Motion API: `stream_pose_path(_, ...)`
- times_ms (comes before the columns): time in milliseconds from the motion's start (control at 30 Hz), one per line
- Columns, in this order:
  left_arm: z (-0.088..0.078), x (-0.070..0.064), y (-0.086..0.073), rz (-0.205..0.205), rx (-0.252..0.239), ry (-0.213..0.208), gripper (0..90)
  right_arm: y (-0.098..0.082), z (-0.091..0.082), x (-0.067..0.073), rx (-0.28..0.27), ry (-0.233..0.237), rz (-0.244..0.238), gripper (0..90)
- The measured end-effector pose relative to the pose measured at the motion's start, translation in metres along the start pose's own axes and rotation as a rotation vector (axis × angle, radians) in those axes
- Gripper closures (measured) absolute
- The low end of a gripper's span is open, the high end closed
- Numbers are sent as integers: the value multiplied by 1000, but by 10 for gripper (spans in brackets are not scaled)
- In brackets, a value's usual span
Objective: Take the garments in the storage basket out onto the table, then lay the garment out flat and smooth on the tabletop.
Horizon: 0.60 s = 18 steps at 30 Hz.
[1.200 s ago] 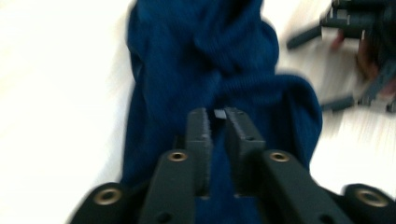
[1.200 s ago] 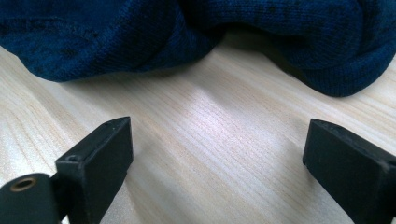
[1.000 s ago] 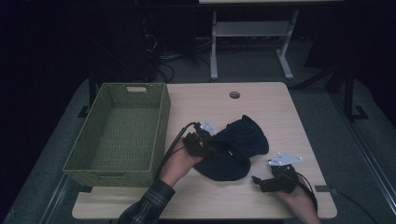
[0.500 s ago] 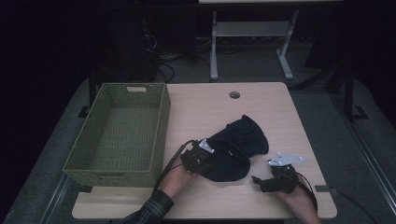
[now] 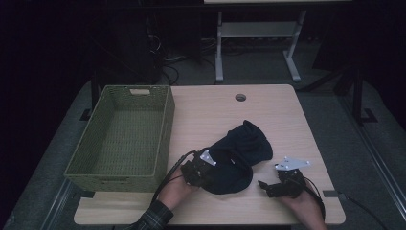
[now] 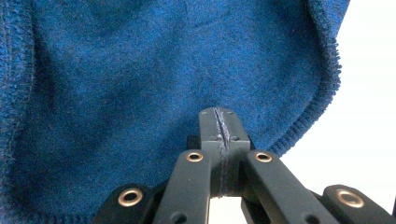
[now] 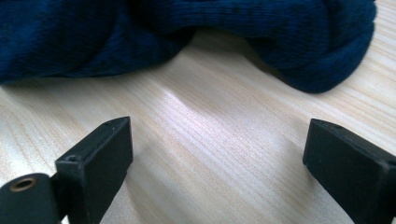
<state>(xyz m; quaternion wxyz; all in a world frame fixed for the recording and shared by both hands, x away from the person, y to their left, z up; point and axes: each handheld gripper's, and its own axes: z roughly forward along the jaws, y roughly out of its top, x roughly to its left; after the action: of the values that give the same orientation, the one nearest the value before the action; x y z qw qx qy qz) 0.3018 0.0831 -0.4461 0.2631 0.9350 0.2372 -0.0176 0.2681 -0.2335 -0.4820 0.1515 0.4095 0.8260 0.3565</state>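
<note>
- Basket, green and woven, stands at the left of the high view on the desk, with its right wall near the left tool.
- Left tool sits low and just left of centre in the high view, at the left edge of the dark blue cloth. In the left gripper view its jaws are pressed together with a thin fold of the cloth pinched between them.
- Cloth lies crumpled on the desk at the middle of the high view, between the two tools.
- Right tool rests low and right of centre in the high view, near the cloth's right edge. In the right gripper view its jaws stand wide apart over bare wood, gripping nothing, with the cloth across the top of the frame.
</note>
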Motion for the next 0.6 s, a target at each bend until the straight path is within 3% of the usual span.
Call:
stream_pose_path(100, 0, 0, -2, -25, -13, -10, 899, 0, 0, 1, 0, -1, 2, 80)
stream_pose_path(267, 1, -1, -2, -19, -10, 1, 899, 1, 0, 1, 6, -4, 5, 81)
stream_pose_path(333, 0, 0, -1, -10, -3, -3, 899, 5, -2, 3, 45, -2, -1, 126)
stream_pose_path(367, 0, 0, -1, -12, -2, -5, 899, 6, -2, 3, 41, 8, -16, 137)
stream_pose_path(433, 1, 0, -1, -22, -8, -7, 899, 7, -4, 3, 48, 19, 3, 137)
stream_pose_path(600, 1, 0, -1, -21, -5, -12, 899, 13, -11, -1, 35, 3, 1, 142)
